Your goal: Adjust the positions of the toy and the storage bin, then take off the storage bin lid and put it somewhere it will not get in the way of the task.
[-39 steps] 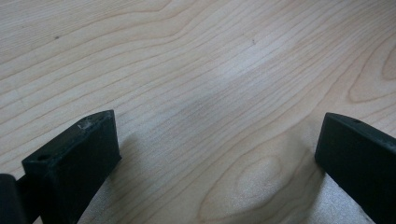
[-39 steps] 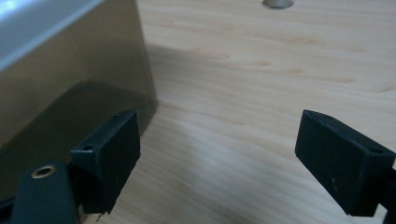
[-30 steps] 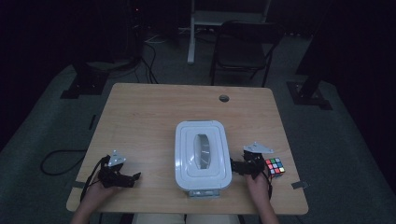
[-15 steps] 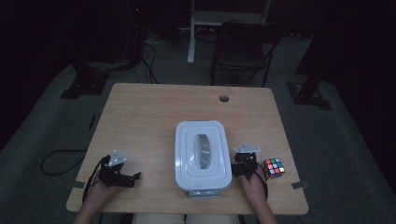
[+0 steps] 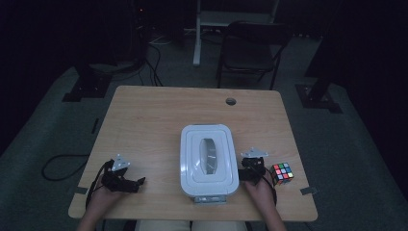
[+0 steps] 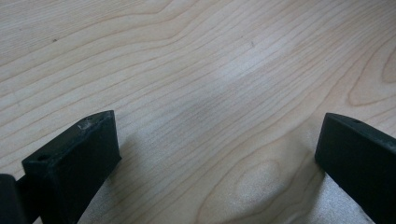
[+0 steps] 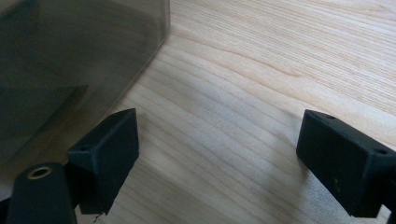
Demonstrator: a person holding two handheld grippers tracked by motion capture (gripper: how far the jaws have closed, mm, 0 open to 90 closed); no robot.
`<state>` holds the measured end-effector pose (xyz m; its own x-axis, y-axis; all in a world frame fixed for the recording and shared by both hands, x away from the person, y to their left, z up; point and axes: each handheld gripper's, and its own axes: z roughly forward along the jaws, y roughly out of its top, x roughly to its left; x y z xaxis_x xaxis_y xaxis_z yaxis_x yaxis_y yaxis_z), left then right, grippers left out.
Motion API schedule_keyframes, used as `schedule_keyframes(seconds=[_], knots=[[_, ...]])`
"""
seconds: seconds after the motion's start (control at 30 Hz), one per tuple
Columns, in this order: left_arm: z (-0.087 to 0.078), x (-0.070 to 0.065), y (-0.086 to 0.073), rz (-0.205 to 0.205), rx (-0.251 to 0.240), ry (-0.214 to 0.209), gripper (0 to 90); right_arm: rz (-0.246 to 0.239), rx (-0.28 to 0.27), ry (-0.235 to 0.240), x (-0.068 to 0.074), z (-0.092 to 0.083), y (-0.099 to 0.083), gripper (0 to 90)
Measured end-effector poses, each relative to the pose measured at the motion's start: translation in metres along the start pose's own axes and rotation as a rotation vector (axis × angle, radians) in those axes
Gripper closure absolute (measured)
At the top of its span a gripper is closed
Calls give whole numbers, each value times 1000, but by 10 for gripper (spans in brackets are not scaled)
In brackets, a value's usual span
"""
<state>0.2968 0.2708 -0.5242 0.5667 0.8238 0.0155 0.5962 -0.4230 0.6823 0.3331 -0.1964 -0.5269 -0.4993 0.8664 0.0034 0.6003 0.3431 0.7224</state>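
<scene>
Container (image 5: 209, 159) just left of right tongs (image 5: 252, 169), cube (image 5: 282, 173) — right

**A:** ok colour check. The table (image 5: 159, 120) is light wood, pale tan with wavy brown grain lines. The storage box (image 5: 209, 160) has a white lid with a greyish oval patch in the middle, and its wall looks smoky dark and see-through in the right gripper view.

**B:** agreed. The cube (image 5: 282, 173) is black-framed with red, green, white and orange squares. The left gripper (image 5: 126, 183) and right gripper (image 5: 251, 169) are both black, each with a light grey plate on top.
</scene>
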Motion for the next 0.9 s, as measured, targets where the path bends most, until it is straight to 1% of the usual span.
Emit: schedule_keyframes(seconds=[0.17,0.23,0.3,0.37,0.4,0.47,0.53,0.6,0.7,0.77,0.83,0.9], knots=[[0,1,0,5,0,-5,5,1,1,0,0,0,0,128],[0,2,1,8,6,-15,5,0,1,0,0,0,0,128],[-1,3,3,0,20,-34,5,0,0,0,0,0,0,128],[-2,3,5,0,23,-40,5,0,1,0,0,0,0,128],[-3,3,6,-1,23,-50,6,1,1,0,0,0,0,128],[-4,1,9,4,28,-53,5,0,1,0,0,0,0,128],[-7,0,14,9,19,-63,5,1,1,0,0,0,0,128],[-10,-2,19,10,9,-80,6,0,1,0,0,0,0,128],[-14,-6,28,22,-8,-104,6,1,1,0,0,0,0,128],[-18,-8,35,24,-21,-131,6,1,1,0,0,0,0,128],[-22,-9,43,27,-29,-145,6,0,1,0,0,0,0,128],[-26,-11,49,25,-53,-171,6,0,1,0,0,0,0,128]])
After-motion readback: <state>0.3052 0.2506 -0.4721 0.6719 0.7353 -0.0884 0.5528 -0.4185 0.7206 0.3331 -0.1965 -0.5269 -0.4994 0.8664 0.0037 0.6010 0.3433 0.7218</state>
